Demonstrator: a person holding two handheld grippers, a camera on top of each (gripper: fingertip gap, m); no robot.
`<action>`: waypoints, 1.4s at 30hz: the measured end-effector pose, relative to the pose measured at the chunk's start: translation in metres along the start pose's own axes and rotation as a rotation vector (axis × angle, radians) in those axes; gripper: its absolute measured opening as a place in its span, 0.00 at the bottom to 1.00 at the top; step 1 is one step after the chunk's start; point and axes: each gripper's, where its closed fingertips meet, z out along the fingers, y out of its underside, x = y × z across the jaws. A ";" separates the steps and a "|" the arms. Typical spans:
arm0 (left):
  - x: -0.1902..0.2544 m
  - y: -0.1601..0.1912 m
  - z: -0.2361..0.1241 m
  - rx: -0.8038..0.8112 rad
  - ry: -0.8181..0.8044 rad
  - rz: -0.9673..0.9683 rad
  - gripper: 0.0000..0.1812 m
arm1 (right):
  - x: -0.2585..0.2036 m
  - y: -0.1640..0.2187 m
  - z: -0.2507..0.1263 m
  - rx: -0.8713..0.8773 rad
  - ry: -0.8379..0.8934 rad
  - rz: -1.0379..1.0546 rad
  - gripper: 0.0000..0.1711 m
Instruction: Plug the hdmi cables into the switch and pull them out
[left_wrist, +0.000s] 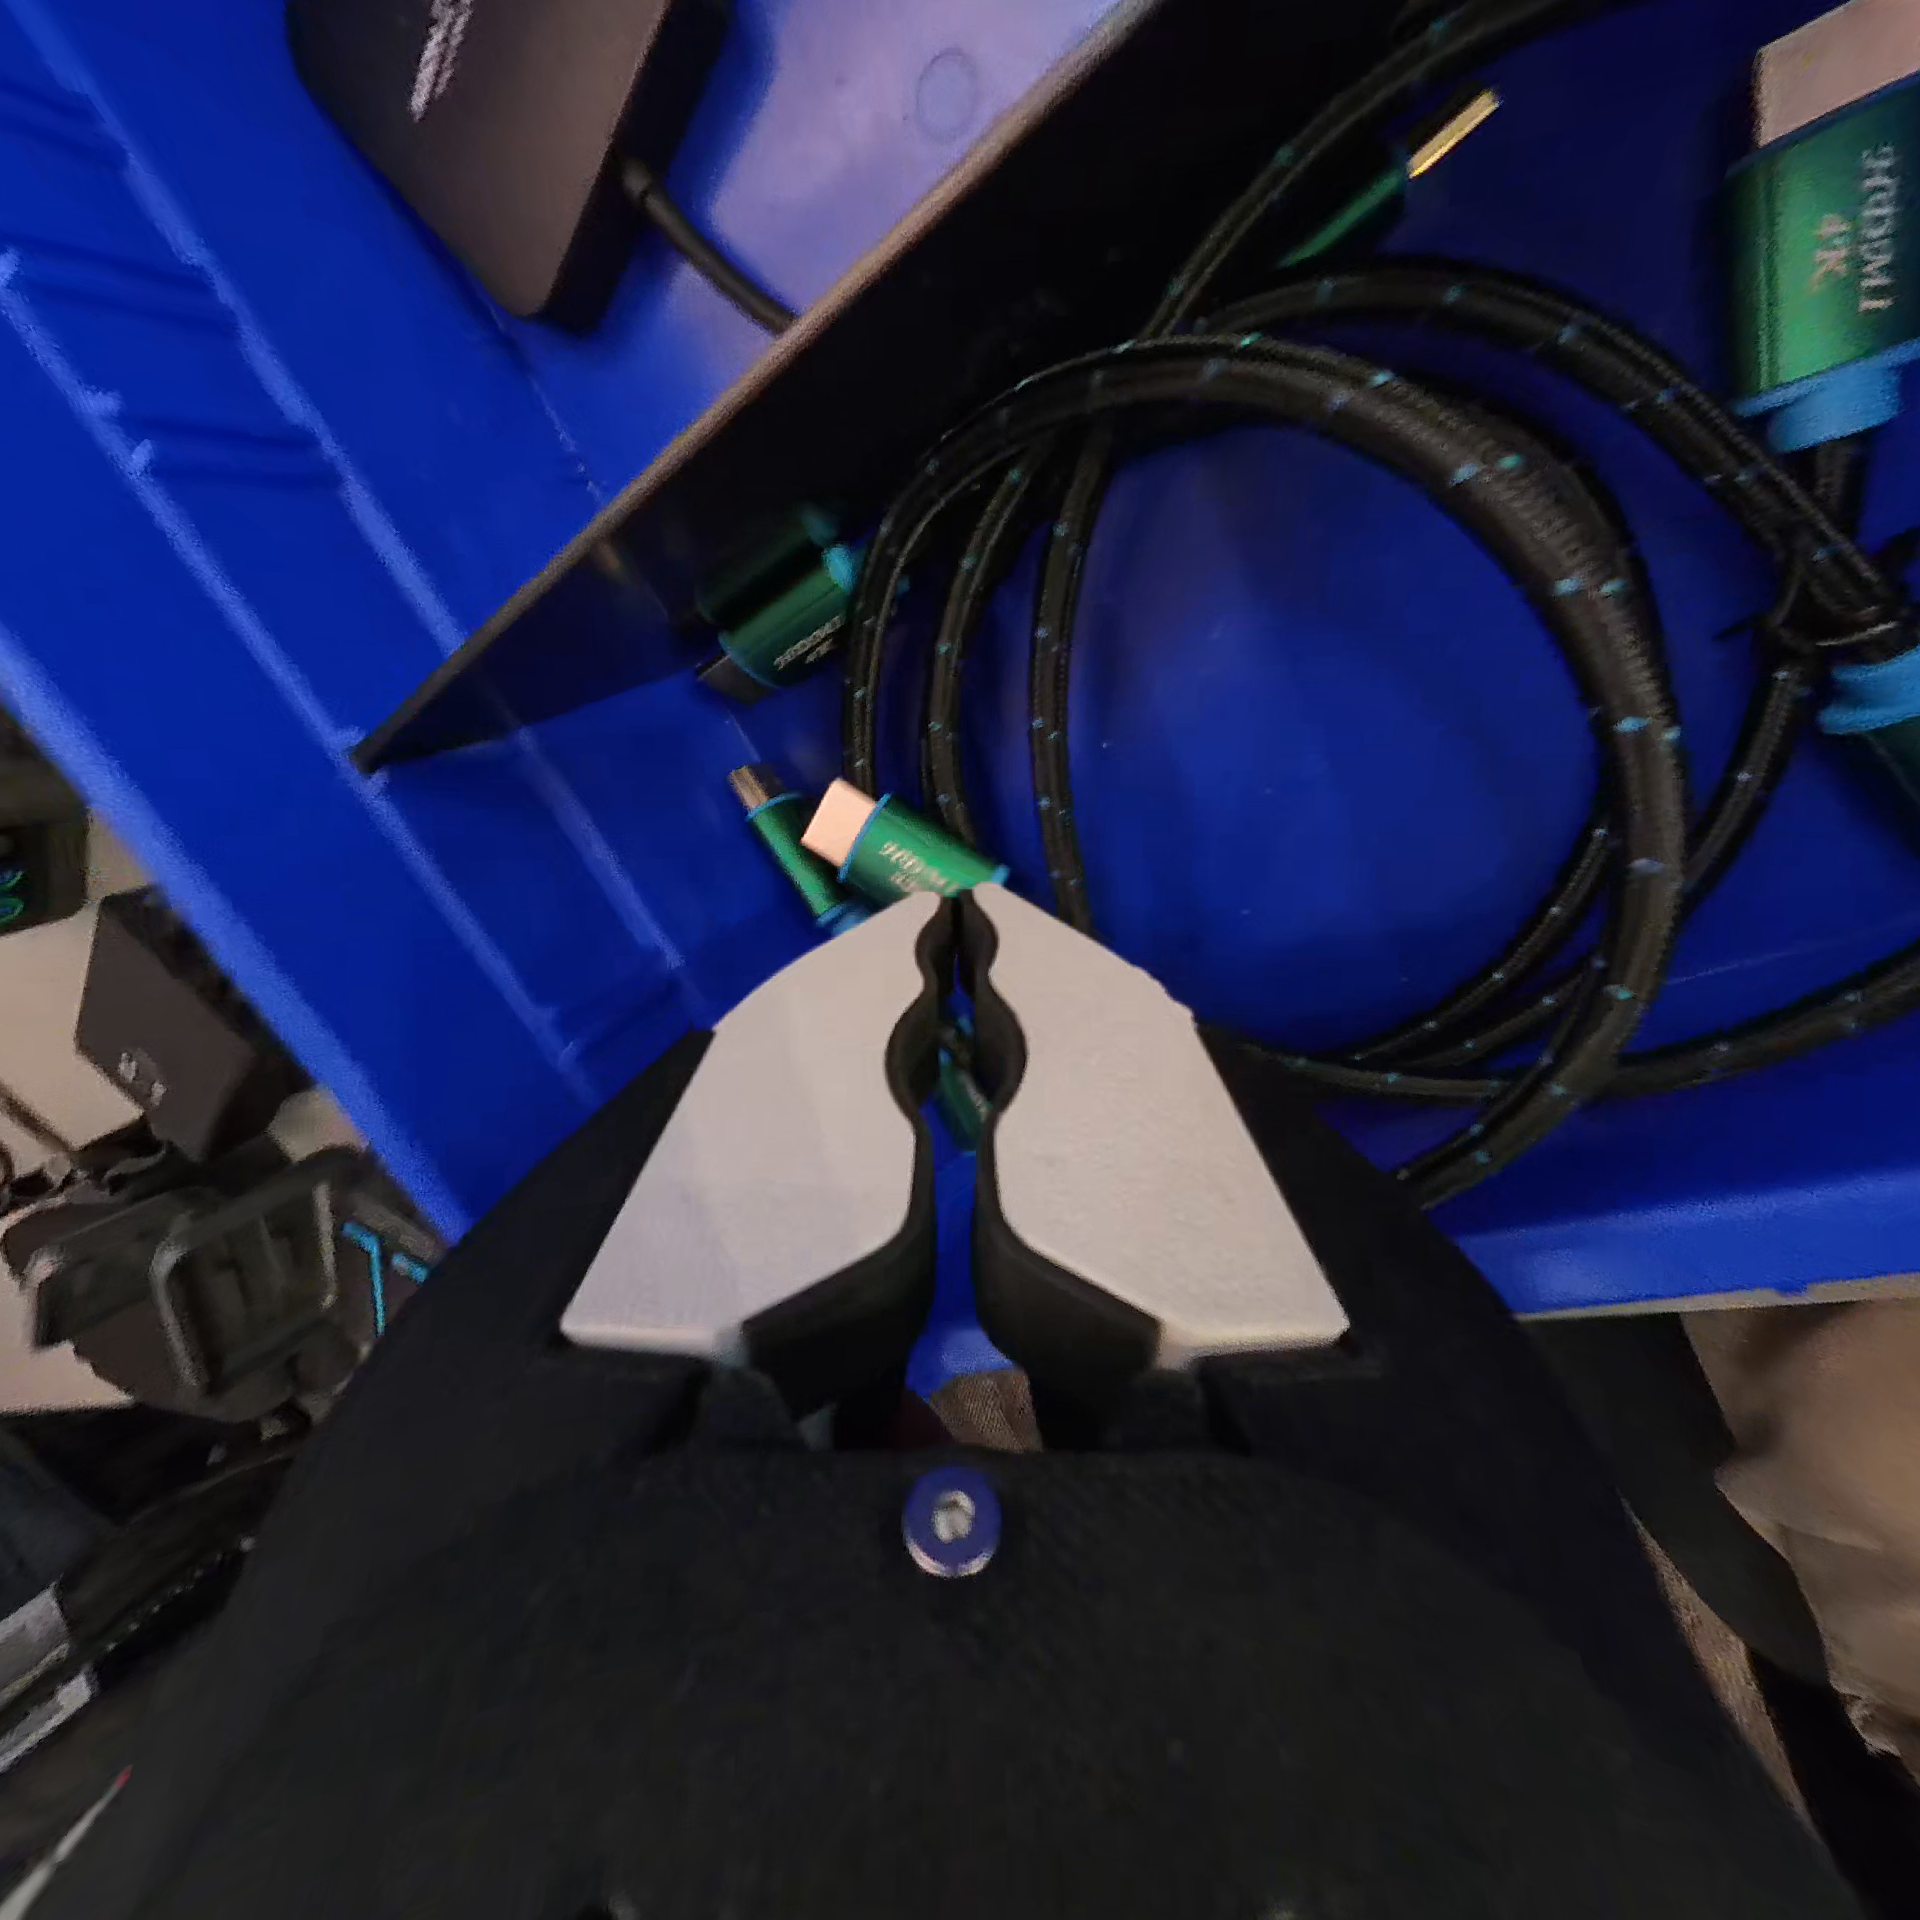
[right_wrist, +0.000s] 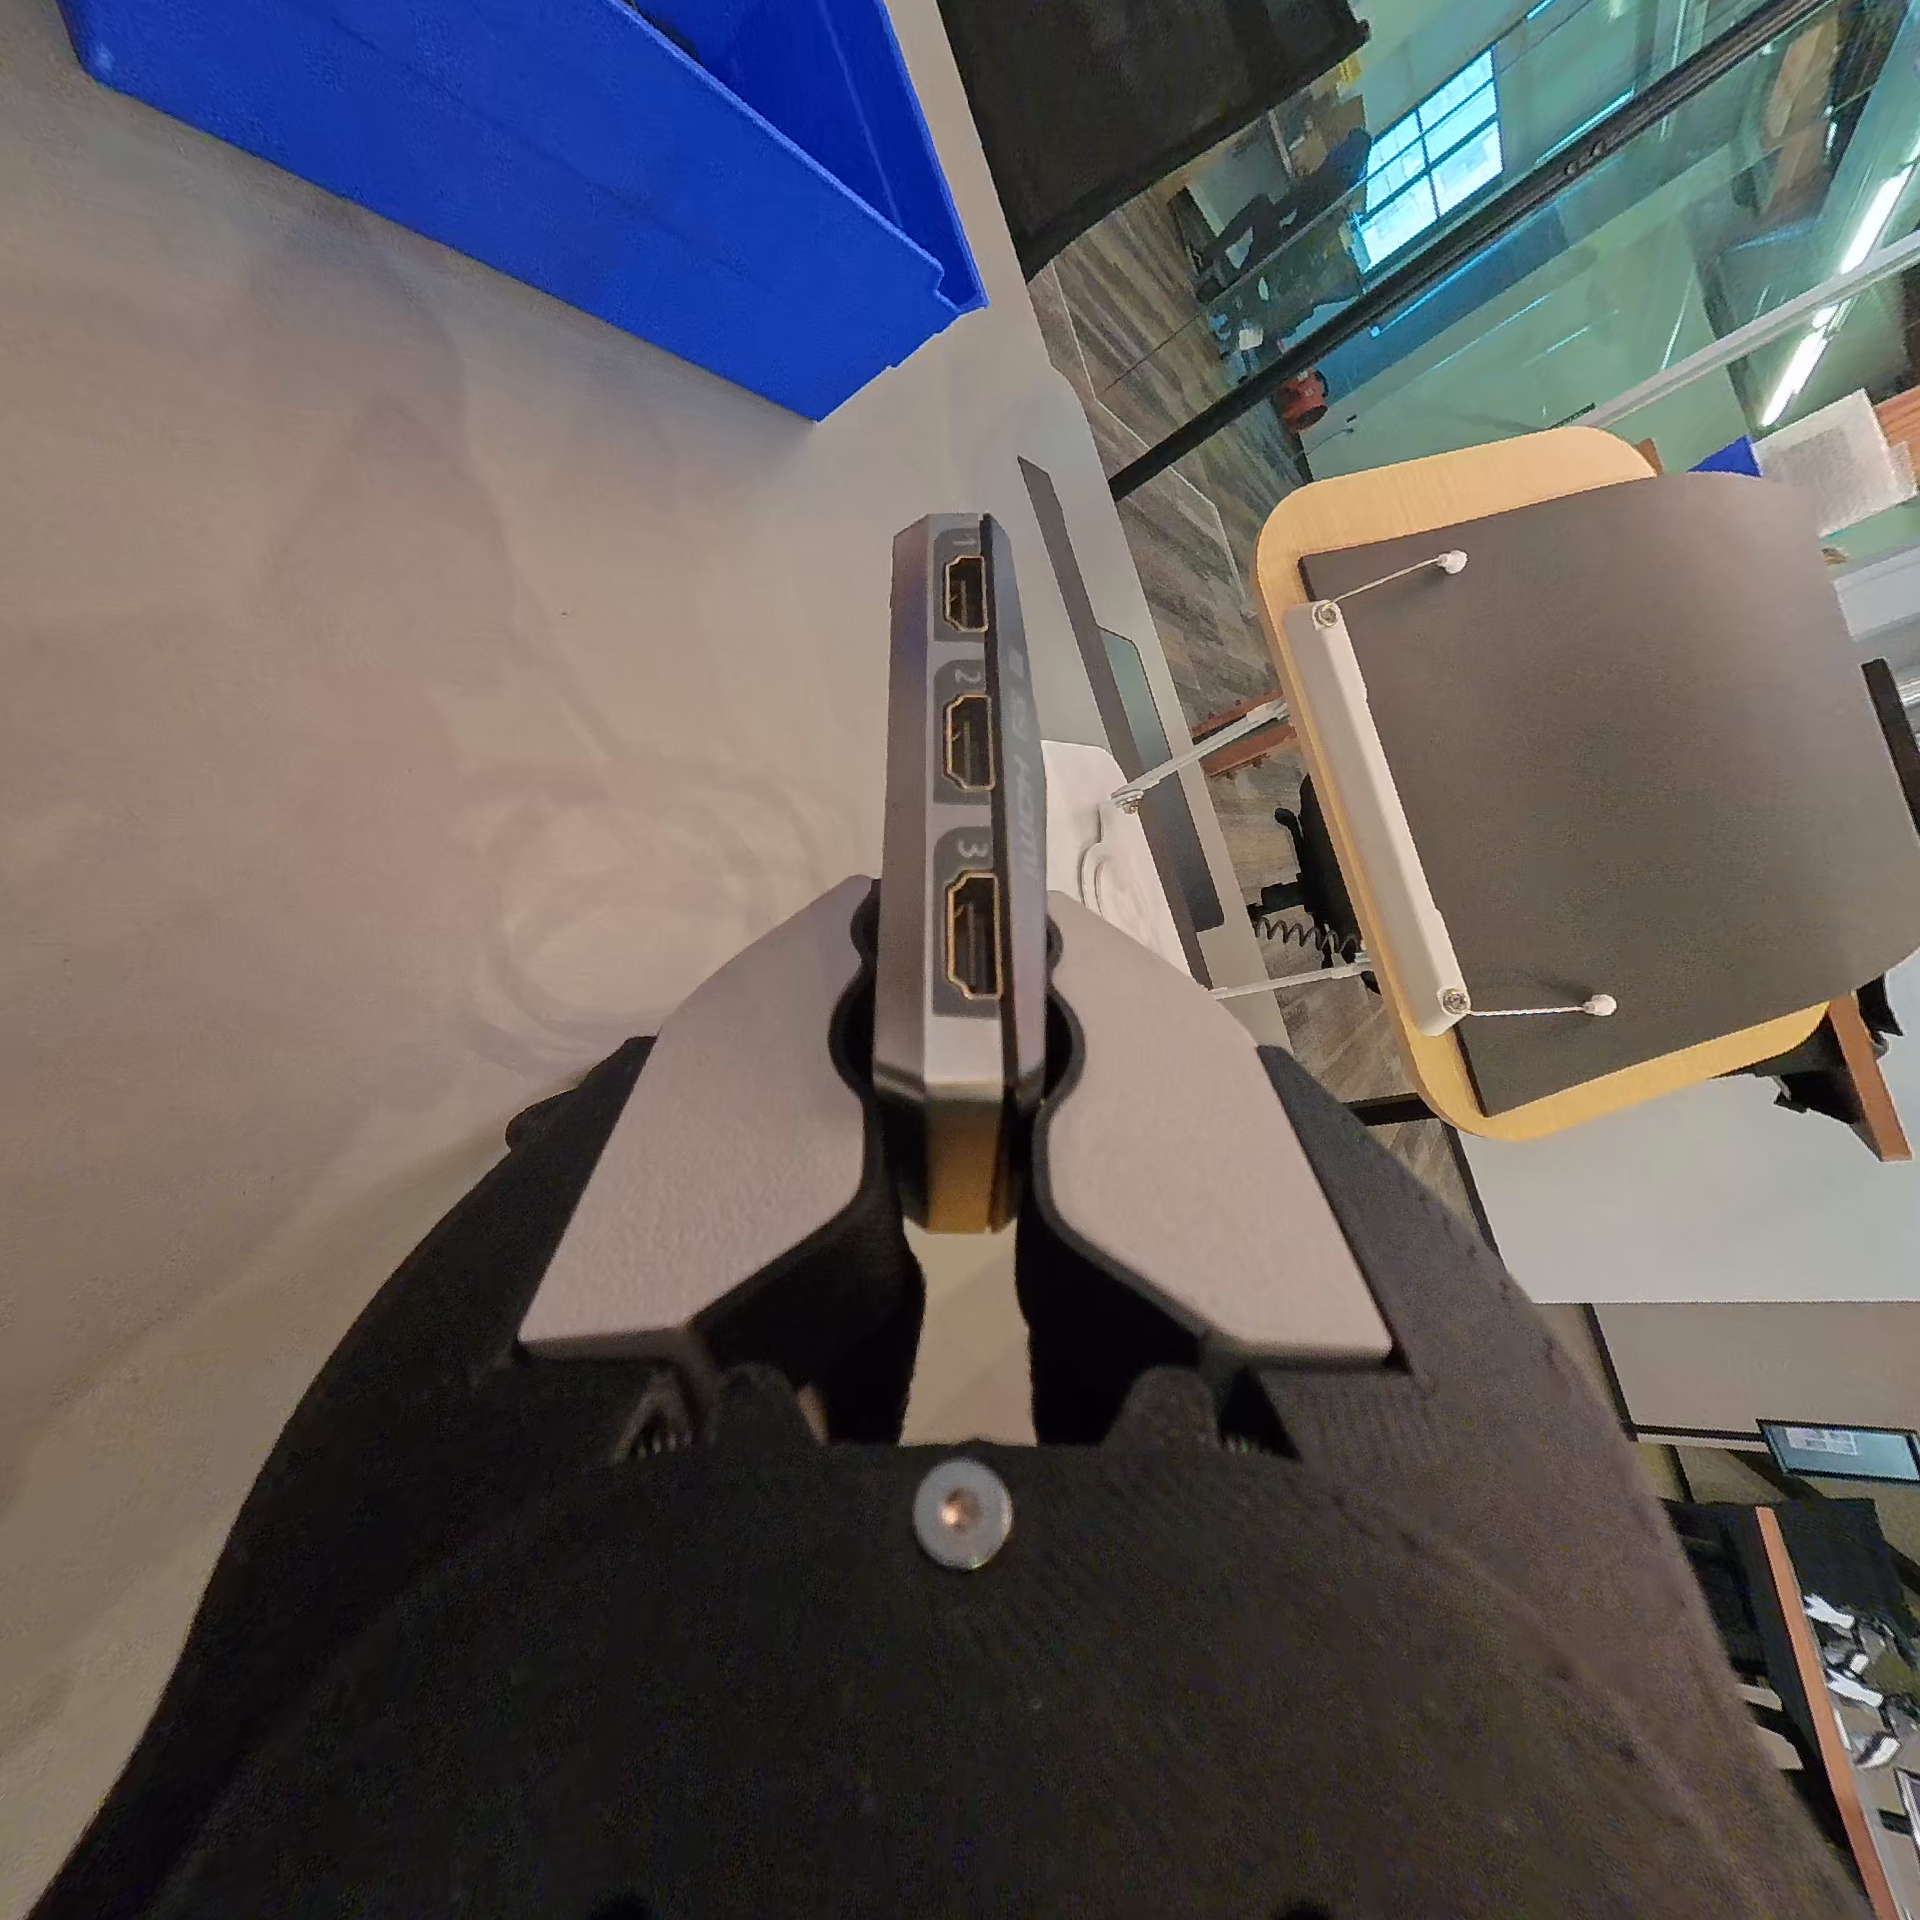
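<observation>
In the left wrist view my left gripper is shut on a black braided HDMI cable just behind its green connector, whose silver plug points up and left. It is inside a blue bin, where more braided cable lies coiled with other green connectors. In the right wrist view my right gripper is shut on the grey HDMI switch. The switch is held edge-on above the table, with three empty ports facing the camera.
A black divider panel crosses the bin, and a black box lies beyond it. In the right wrist view the blue bin stands on the pale table at the upper left. A table edge and a chair are to the right. The grippers' ends are close to 45 cm from one another.
</observation>
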 end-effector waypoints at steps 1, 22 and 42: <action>-0.003 0.003 -0.002 -0.010 -0.013 -0.016 0.08 | 0.000 0.000 0.000 0.000 0.000 0.000 0.13; 0.010 -0.007 0.007 0.103 0.065 -0.058 0.13 | -0.001 -0.004 -0.002 0.017 -0.005 0.003 0.13; 0.012 -0.010 0.005 0.117 0.127 -0.168 0.15 | -0.001 -0.002 -0.001 0.021 -0.011 0.012 0.13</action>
